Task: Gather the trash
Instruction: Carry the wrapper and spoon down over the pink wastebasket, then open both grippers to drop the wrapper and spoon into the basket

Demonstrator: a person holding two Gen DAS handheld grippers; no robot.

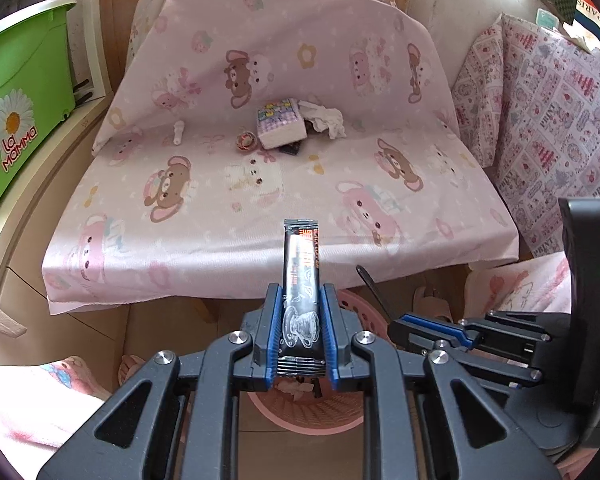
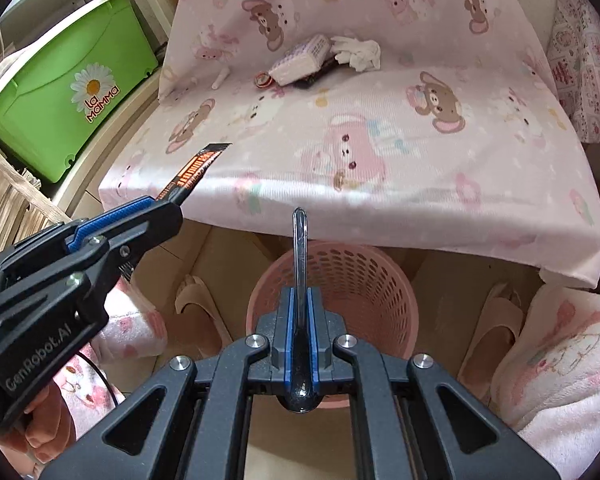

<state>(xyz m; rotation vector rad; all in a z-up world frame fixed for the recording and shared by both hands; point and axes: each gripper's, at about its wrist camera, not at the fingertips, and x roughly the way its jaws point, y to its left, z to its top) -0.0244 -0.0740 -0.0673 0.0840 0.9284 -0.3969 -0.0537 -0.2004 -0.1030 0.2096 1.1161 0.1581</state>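
Landmark: pink basket (image 2: 332, 308) on the floor, below the front edge of the table.

Nearest: right gripper (image 2: 300, 320) clamped tight on a black plastic spoon (image 2: 300, 248), bowl end back at the jaw roots, handle sticking straight forward. Sits directly above the basket mouth, spoon's long axis running across the opening toward the table edge. Looks ready to drop; release should land inside, though the long handle could catch the far rim if let go tilted.

Left gripper (image 1: 300, 320) narrow, pinching a black coffee stick packet (image 1: 301, 292) by its lower half, upper half poking forward and free. In the left view only parts of the basket rim visible under the jaws; in the right view this gripper (image 2: 168, 204) sits left of the basket and off its mouth, packet tip (image 2: 204, 160) reaching over the table corner. Right hand judged nearer to a clean drop; left needs a shift rightward over the basket first.

Room: slippers (image 2: 192, 300) on the floor either side of the basket, both grippers close together, so some risk of bumping.

Beyond the basket: table under a pink cloth (image 2: 380, 152), front half bare. Far behind the basket, near the back of the table: tissue pack (image 1: 280, 126), crumpled tissue (image 1: 326, 120), rubber bands (image 1: 246, 140), small white piece (image 1: 178, 130), dark item half hidden under the pack. Trash not yet collected. Green box (image 2: 60, 92) far left of the basket.
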